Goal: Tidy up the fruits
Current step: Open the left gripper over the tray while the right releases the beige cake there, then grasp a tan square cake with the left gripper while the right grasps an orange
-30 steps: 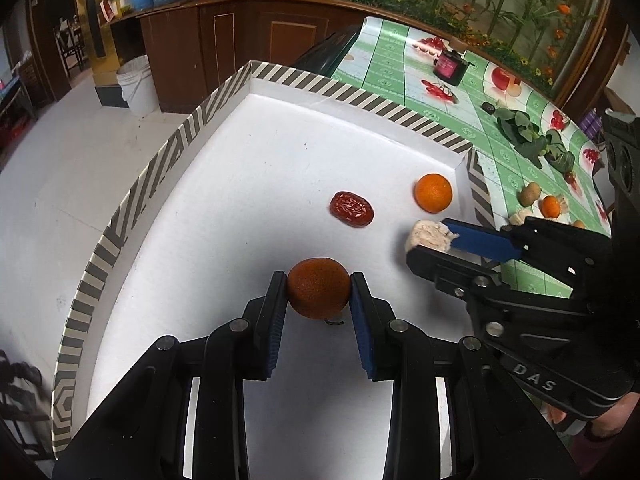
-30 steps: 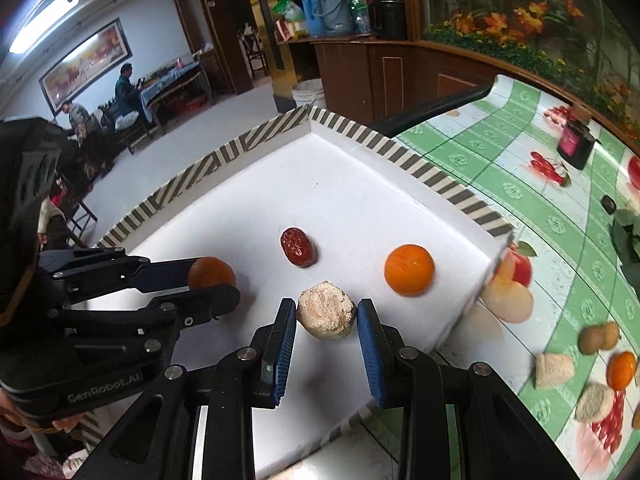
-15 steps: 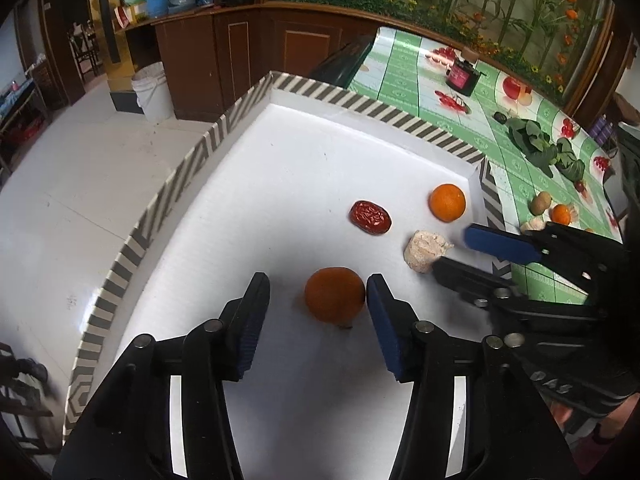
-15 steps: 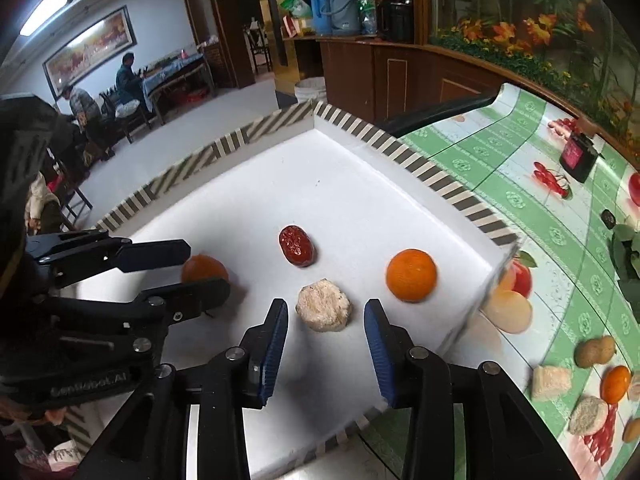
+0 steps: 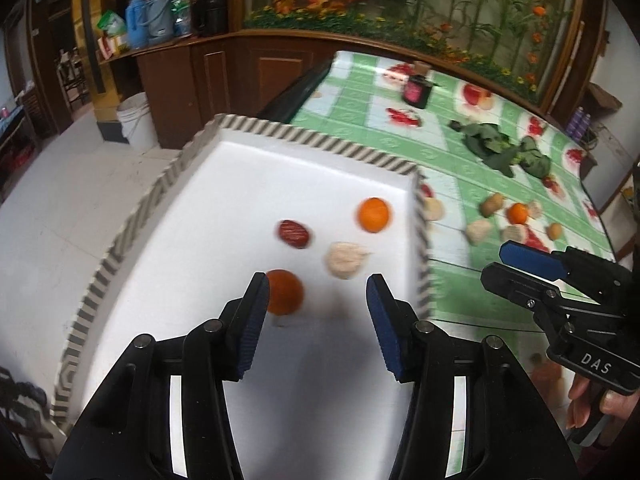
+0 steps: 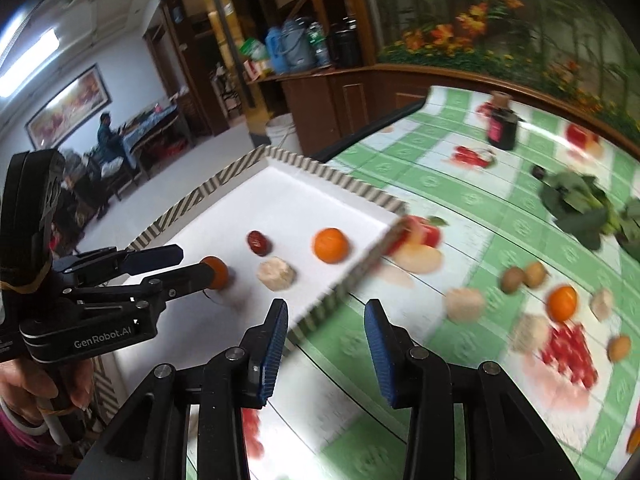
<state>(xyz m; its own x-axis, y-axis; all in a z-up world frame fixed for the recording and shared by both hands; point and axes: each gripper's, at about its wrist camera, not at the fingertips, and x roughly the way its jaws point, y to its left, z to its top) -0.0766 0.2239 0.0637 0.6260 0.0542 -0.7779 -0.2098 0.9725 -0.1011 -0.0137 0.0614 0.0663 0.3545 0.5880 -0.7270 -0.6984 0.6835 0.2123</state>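
White tray (image 5: 224, 184) holding four fruits: dark orange (image 5: 285, 291) near, red date (image 5: 294, 234), pale lump (image 5: 344, 260), bright orange (image 5: 373, 215) far right. Left gripper (image 5: 316, 300) wide open, empty, dark orange just beside its left finger. Right gripper (image 6: 326, 326) wide open, empty, above tablecloth (image 6: 440, 160). Next: reach right for loose fruit, centre before closing. Roughly eight pieces there, blurred.

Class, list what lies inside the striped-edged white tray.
Inside the tray: a dark orange, a red date, a beige lump and a bright orange. The fingers cover the near floor.
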